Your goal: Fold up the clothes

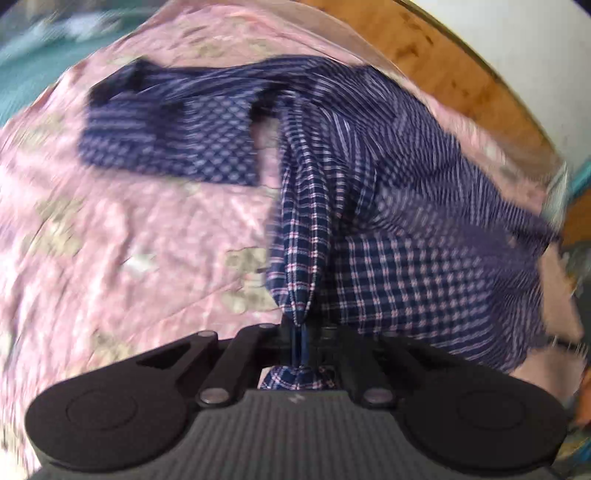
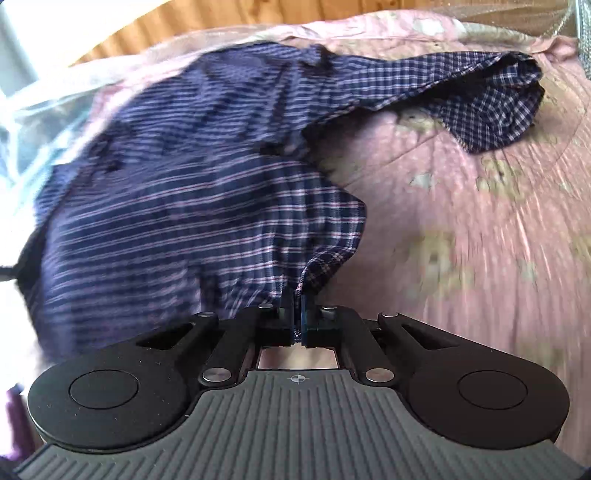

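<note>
Shirt (image 1: 388, 206), navy plaid, is spread over pink floral bedspread (image 1: 110, 240), 1 sleeve (image 1: 166, 140) laid flat on the bedspread away from the body. Left gripper (image 1: 301, 332) is clamped tight on a bunched fold of the shirt. Right gripper (image 2: 297, 314) is likewise pinched closed on the shirt's edge (image 2: 321, 266). Wooden headboard (image 2: 221, 22) is seen beyond the bedspread. Both views are motion-blurred.

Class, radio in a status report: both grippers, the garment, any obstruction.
Left gripper shut on navy plaid shirt. Right gripper shut on it too. Shirt partly lifted off pink quilted bedspread. No obstruction seen.
</note>
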